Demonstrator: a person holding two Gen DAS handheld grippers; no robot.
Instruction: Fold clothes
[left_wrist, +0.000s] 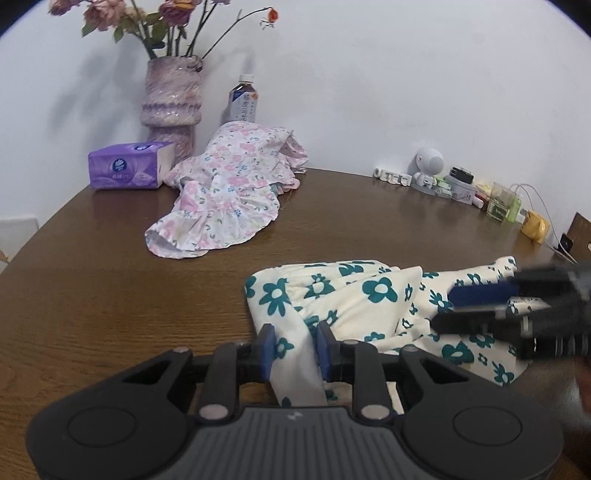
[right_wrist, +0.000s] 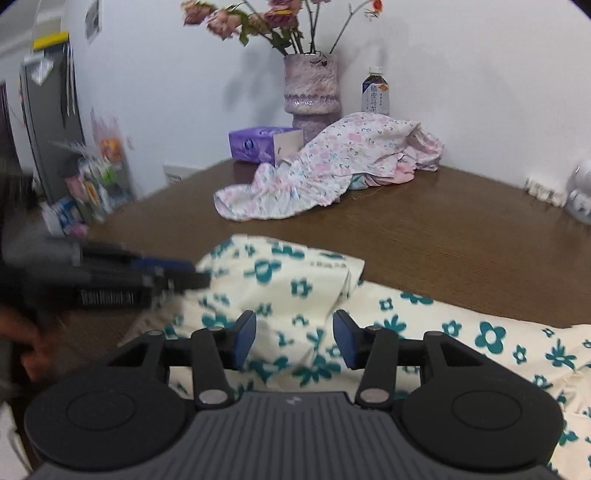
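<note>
Cream/teal floral garment (left_wrist: 369, 306) lies on table (left_wrist: 129, 295) near edge, long axis running 9 to 3 o'clock across both grippers. L gripper (left_wrist: 295, 347) nearer its 9 o'clock end, jaws narrow, pinching a fabric fold. R gripper (right_wrist: 294, 338) over the mid cloth, jaws half open, empty, fabric just below at 12. Pink garment (left_wrist: 225, 192) sits well apart at 11.

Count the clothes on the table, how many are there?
2. The cream garment with teal flowers lies at the near edge under the grippers; the pink floral dress lies farther back, by the vase. More could be hidden underneath.
</note>
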